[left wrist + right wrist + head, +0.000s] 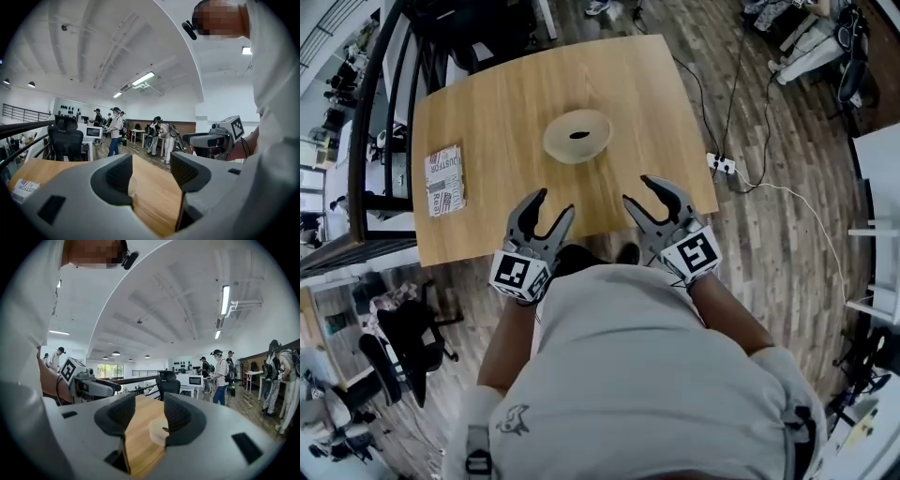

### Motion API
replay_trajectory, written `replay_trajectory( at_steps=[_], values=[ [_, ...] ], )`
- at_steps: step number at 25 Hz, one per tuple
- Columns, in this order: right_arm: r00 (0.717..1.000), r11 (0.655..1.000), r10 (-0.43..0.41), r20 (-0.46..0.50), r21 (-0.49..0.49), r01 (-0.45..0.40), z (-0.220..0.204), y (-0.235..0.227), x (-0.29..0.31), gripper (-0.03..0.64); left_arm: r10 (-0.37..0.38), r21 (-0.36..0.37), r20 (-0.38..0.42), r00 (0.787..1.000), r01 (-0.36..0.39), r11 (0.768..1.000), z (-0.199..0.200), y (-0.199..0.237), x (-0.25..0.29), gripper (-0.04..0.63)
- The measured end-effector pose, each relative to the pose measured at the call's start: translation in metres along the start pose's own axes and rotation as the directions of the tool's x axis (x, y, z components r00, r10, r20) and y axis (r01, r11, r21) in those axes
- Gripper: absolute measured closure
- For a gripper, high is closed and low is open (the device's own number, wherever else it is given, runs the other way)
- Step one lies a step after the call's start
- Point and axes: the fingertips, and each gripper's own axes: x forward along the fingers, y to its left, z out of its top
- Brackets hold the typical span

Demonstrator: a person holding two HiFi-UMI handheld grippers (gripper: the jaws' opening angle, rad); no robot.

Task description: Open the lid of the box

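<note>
A round cream box (577, 135) with a small dark knob at its lid's centre sits in the middle of the wooden table (506, 103). My left gripper (555, 202) hovers at the table's near edge, open and empty, below and left of the box. To its right my right gripper (636, 189) is also open and empty, just short of the box. In the right gripper view the box (157, 431) shows between and beyond the jaws (149, 416). Only a sliver of the box (131, 185) shows past the left gripper's (150, 171) left jaw.
A flat printed packet (444, 180) lies at the table's left edge. A black railing (370, 112) runs along the left. A power strip (722, 165) with cables lies on the floor to the right. An office chair (403, 347) stands below left. People stand far off.
</note>
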Motion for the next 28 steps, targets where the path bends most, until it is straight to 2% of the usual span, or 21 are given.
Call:
replay_trajectory(
  at_steps=[7,16,23,28],
  values=[
    [0.997,0.998,0.069,-0.046,0.016,-0.068,-0.018,-0.004,0.031,0.419,0.026,-0.008,-0.028,0.999,-0.026,1.000,-0.014,0.021,0.008,0.353],
    [0.989,0.998,0.065,-0.130,0.014,-0.064,-0.043,-0.025,0.084,0.417,-0.046,-0.019,-0.080,0.996,0.044,0.999,-0.039,0.069,0.029,0.337],
    [0.969,0.990,0.065,-0.238,-0.103,-0.091,-0.068,-0.039,0.131,0.408,-0.093,-0.015,-0.129,0.987,0.092,0.996,-0.062,0.118,0.042,0.308],
    [0.933,0.974,0.086,-0.350,-0.167,-0.153,-0.094,-0.045,0.162,0.387,-0.156,0.022,-0.187,0.970,0.163,0.986,-0.082,0.144,0.056,0.274]
  ],
)
